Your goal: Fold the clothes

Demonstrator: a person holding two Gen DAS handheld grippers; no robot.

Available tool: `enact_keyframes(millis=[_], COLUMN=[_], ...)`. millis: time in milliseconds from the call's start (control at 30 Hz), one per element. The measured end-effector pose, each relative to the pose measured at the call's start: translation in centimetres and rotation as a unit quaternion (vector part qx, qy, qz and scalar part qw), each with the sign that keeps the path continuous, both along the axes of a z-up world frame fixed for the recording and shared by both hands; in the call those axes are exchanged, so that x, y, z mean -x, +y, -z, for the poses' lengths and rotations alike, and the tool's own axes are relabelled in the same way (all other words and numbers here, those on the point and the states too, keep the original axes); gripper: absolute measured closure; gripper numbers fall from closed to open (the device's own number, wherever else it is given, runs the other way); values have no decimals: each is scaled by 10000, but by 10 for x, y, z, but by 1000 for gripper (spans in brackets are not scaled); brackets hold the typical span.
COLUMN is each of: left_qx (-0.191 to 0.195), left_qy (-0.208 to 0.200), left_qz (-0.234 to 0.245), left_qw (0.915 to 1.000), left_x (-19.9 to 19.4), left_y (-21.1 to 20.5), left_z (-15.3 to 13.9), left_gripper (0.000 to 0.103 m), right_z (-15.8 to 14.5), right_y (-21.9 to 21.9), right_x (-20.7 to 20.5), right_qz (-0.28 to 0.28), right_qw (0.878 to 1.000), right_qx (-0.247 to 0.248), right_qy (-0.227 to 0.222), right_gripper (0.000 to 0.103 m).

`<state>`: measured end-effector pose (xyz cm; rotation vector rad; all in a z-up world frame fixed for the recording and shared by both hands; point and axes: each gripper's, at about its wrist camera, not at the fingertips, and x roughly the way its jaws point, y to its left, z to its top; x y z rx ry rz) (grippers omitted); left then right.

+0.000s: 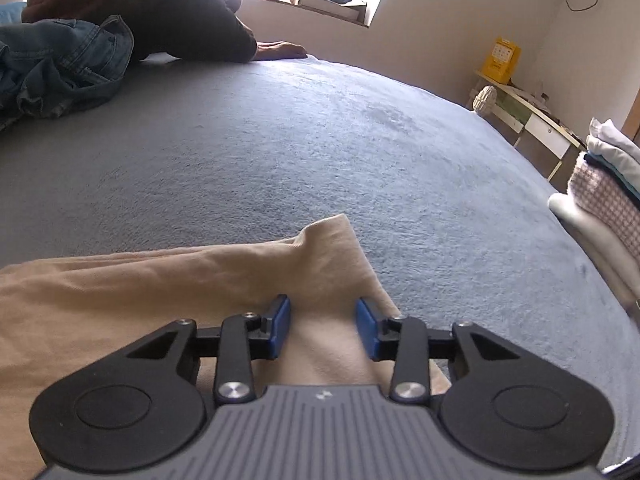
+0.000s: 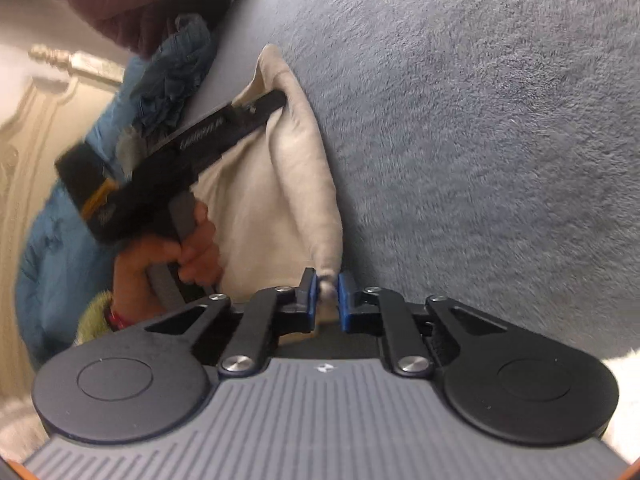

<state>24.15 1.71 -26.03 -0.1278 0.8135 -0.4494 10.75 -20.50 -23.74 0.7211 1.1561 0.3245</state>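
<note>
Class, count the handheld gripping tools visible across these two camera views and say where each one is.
2. The left tool hangs over the beige garment near its corner. The right tool pinches the same garment's edge on the grey bedcover.

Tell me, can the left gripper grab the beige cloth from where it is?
Probably yes. The left gripper has its jaws apart right over the beige cloth, with a bit of it between the pads and nothing in the way.
</note>
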Motion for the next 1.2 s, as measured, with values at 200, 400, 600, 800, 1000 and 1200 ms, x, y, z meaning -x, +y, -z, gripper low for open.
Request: enact_keyframes(millis=[200, 400, 600, 800, 1000, 1200], left_qx=[-300, -495, -1192, -1681, -1321, -964], left_qy=[-196, -289, -602, -363, -190, -292], left_qz=[136, 142, -30, -312, -515, -513], left_qw=[9993, 9983, 9910, 9846, 9897, 9936], left_x=[4, 16, 75, 123, 133, 136], left_y=[-8, -4, 19, 39, 65, 79], left_z=[-4, -35, -60, -42, -22, -15], left_gripper=[62, 49, 43, 43, 43, 43], right_z=[0, -56, -84, -49, -9, -28], right_y=[4, -8, 29, 89, 91, 94], right_x=[23, 25, -34, -124, -180, -169], right_qz=[-190, -404, -825, -1189, -995, -1010], right_qw=[9990, 9869, 9608, 9252, 9391, 9450], right_qx=[248, 1385, 1702, 2421, 2371, 2032], right_qy=[314, -721, -2028, -2670, -2282, -2355], right_gripper=[103, 101, 101, 101, 103, 100])
